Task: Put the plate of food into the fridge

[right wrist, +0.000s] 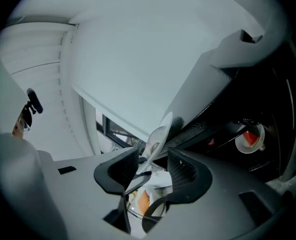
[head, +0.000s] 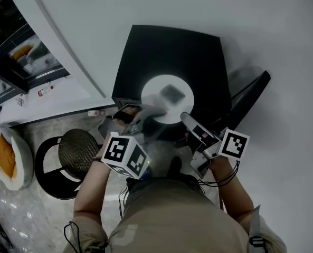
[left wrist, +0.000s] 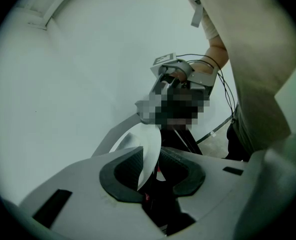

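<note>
Left gripper [left wrist: 155, 169] clenched on plate [head: 157, 91] rim. Head view alone shows plate just ahead, over black fridge [head: 145, 62]. Right gripper [right wrist: 155, 171] released, rim loose betw. jaws, clear only in right gripper view.

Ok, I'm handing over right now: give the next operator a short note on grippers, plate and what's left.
Left hand-held gripper: shut on the plate rim.
Right hand-held gripper: jaws open, plate rim between them but not clamped.
Plate: food on it, held at the front of the black fridge, not inside yet.
Door: looks open, on the right.
Done: plate is up and at the fridge.
Left: probably re-grip or clear the right side, slide the plate onto a shelf, let go, shut the door.
</note>
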Demonstrator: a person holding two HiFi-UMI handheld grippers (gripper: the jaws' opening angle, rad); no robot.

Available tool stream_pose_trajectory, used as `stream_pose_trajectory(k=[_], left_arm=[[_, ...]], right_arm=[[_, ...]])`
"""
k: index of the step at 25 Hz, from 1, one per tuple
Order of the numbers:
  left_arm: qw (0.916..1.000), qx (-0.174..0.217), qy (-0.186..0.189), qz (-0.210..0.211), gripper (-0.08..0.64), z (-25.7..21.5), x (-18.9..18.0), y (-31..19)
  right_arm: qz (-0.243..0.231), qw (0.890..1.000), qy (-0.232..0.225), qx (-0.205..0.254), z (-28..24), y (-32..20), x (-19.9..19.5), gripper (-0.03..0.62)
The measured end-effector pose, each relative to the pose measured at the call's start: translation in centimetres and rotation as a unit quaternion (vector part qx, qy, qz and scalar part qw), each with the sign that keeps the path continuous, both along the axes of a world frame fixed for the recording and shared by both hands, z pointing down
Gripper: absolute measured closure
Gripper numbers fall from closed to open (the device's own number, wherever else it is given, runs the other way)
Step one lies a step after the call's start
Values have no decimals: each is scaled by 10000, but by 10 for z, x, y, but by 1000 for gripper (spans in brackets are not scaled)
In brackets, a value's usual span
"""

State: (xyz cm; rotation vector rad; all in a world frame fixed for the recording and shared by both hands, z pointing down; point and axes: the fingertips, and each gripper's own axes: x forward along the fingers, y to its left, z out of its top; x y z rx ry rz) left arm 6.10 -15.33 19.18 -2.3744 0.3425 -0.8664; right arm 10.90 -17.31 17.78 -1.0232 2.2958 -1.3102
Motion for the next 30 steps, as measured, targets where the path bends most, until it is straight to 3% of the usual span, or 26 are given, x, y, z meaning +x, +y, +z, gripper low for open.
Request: stream_pose_trajectory(k=[11,15,24,30], left_arm=[[9997,98,18,226,465,-3,-1,20],[9996,105,49,260,466,-3,-3,25],[9993,151,36,353,466,0,-10,44],[9991,185,7,376,468,-4,-16,53]], right_arm=[[-9,9996,-154,-238,8,-3,-9,436],[-5,9991,-269,-337,9,1,-11,477],[91,9903,-1037,-917,18,19,-17,512],[114,9862,-1218,-1113,16,28,-23,525]])
